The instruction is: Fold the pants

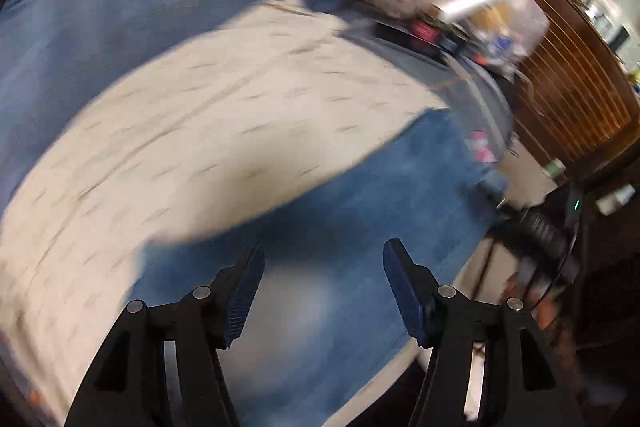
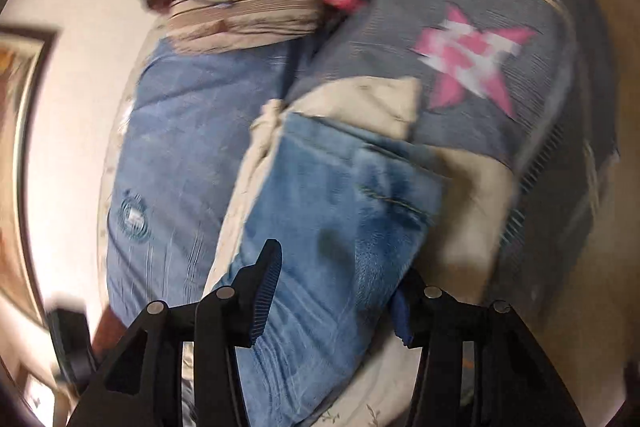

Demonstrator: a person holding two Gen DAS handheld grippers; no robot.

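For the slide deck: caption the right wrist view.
Open right gripper over folded blue jeans on a cream cloth.

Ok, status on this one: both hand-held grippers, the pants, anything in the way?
Left hand-held gripper open, empty. Right hand-held gripper open, jeans between its fingers, not pinched. Jeans lie folded on cream cloth. Grey star bag close beside.

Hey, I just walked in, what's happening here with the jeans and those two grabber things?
A person is folding blue jeans on a bed, using a handheld gripper in each hand. The jeans lie on a cream patterned sheet. The left gripper is open with nothing between its fingers, above the denim. The right gripper has its fingers either side of the jeans, apparently not pressing them. A grey cushion with a pink star lies beyond. Both views are blurred.
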